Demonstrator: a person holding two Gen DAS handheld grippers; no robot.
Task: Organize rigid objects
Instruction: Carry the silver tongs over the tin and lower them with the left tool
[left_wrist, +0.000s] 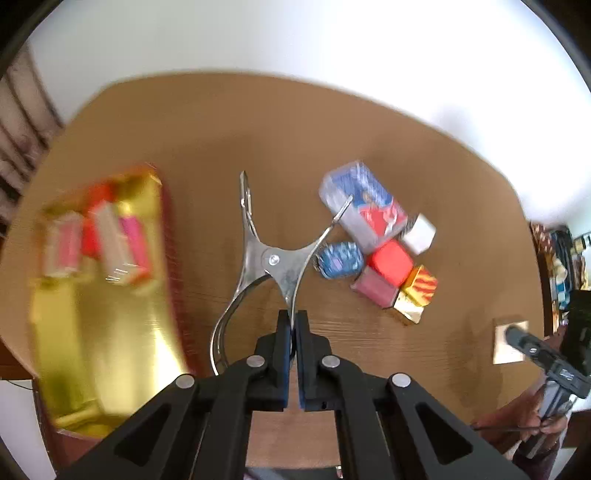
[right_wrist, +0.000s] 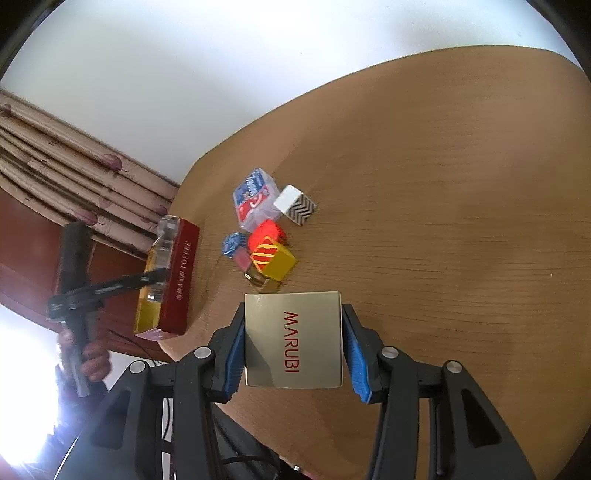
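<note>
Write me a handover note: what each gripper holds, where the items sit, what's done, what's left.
Left gripper: shut on metal tongs, held above the table.
Right gripper: shut on the MARUBI box, near the table's front edge.
Gold tray, left: a few pink and red packs inside.
Pile at centre: blue-red box, white cube, red cube, blue puck, yellow cube.
Left: the pile and the MARUBI box are not in the tray.
</note>
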